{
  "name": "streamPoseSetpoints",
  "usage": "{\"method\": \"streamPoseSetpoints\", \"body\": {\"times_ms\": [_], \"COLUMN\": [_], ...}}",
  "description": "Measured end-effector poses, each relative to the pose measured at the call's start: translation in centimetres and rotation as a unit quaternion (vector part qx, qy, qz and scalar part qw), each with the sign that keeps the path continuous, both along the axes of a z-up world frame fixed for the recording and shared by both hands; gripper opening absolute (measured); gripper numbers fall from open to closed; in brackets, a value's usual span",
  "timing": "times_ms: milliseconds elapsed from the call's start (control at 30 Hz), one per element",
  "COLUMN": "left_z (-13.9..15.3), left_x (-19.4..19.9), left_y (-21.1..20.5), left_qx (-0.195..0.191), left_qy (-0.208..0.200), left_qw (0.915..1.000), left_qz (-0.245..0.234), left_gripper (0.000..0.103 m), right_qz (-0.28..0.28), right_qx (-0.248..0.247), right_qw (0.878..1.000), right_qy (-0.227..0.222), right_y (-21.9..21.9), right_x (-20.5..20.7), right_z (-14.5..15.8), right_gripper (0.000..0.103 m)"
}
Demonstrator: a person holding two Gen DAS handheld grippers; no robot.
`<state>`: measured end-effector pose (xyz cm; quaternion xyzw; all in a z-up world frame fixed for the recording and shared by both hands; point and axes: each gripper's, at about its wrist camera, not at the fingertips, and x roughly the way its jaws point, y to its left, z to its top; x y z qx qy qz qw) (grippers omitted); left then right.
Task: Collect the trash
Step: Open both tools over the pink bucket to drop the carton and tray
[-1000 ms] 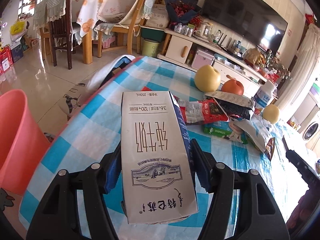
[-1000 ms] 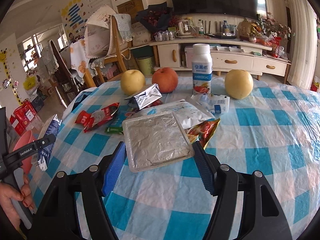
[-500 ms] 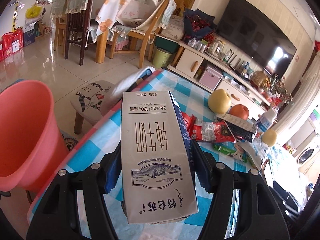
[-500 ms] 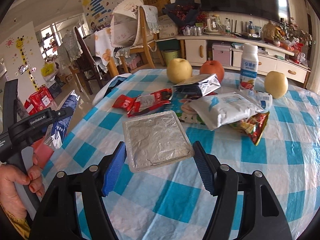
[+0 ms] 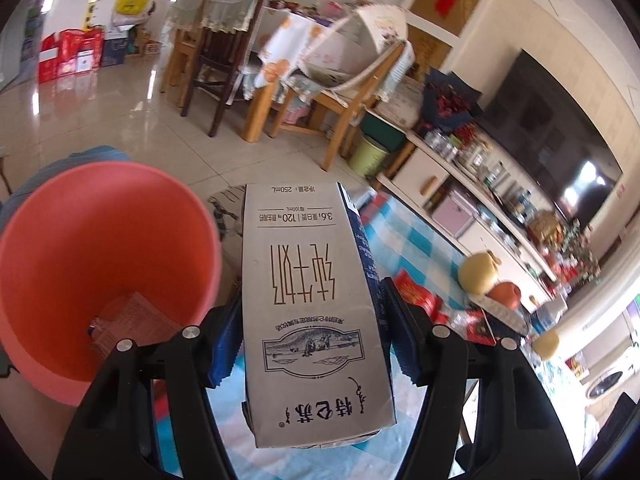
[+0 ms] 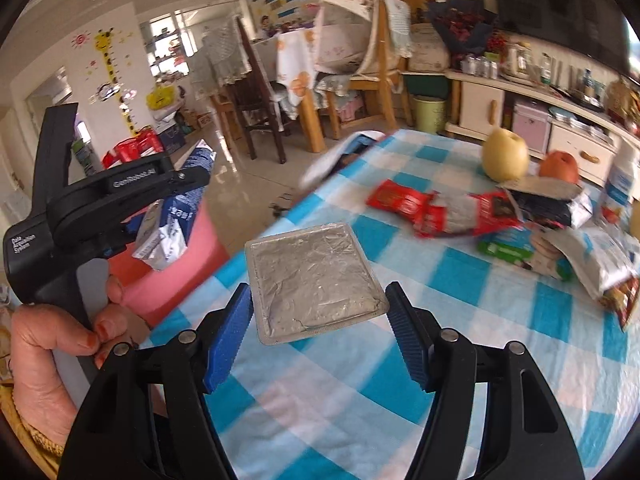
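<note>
Left wrist view: left tongs (image 5: 310,344), clamped on the grey milk carton (image 5: 312,308), have swung beside the pink plastic bin (image 5: 80,248), ready to drop; right tongs (image 6: 320,336) probably pinch the foil tray (image 6: 314,276).

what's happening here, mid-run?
A person is clearing trash off a blue-and-white checked tablecloth. The left tongs grip a grey-and-blue 250 mL milk carton and hold it beside the open salmon-pink plastic bin, which already has a crumpled wrapper at the bottom. The right tongs hold a flat silver foil-lidded tray above the table edge. Snack wrappers, pears, an apple and a bottle are on the table.
</note>
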<state>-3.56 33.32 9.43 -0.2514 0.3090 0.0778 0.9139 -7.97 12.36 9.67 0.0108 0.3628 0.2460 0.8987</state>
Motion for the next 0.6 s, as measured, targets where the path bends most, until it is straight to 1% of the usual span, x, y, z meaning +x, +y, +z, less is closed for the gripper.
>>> {"method": "streamPoseSetpoints", "body": {"times_ms": [200, 300, 400, 500, 600], "left_z": [0.1, -0.1, -0.5, -1.1, -2.0], "left_x": [-1.4, -2.0, -2.8, -3.7, -4.1], "left_y": [5.2, 7.9, 10.5, 13.1, 15.2], "left_qx": [-0.009, -0.025, -0.041, -0.059, -0.087], "left_qy": [-0.005, -0.001, 0.003, 0.008, 0.016], "left_qw": [0.9971, 0.9934, 0.9877, 0.9797, 0.9727], "left_qz": [0.075, 0.112, 0.151, 0.191, 0.214], "left_gripper": [0.065, 0.065, 0.065, 0.065, 0.065], "right_qz": [0.06, 0.086, 0.108, 0.129, 0.14], "right_qx": [-0.002, -0.005, -0.006, -0.011, -0.018], "right_qw": [0.998, 0.996, 0.994, 0.991, 0.989], "right_qy": [-0.02, -0.027, -0.031, -0.035, -0.037], "right_y": [6.3, 9.4, 12.2, 14.7, 16.7], "right_x": [0.9, 1.6, 2.3, 3.0, 3.6], "right_z": [1.8, 2.4, 2.7, 2.6, 2.0], "right_gripper": [0.068, 0.068, 0.068, 0.068, 0.068]}}
